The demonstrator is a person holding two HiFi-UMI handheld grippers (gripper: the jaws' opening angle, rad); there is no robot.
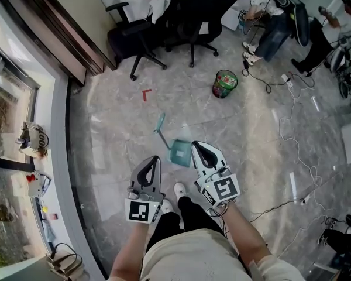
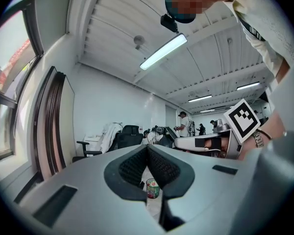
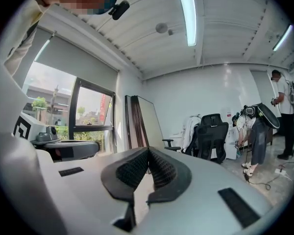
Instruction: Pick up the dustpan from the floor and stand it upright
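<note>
Both the left gripper (image 1: 154, 161) and the right gripper (image 1: 198, 147) are held nearest, jaws pressed together on nothing, the right just beside the teal dustpan (image 1: 178, 153), whose pan is seen on the floor (image 1: 251, 157) with its handle running far-left. Whether it lies flat or already stands cannot be settled from above, so an approach before grasping and a withdrawal after standing it are both fitted.

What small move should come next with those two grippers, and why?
Probably lower the right gripper toward the dustpan and open it. The teal dustpan lies flat on the floor nearest that gripper, and both it and the left gripper are shut, holding nothing.
</note>
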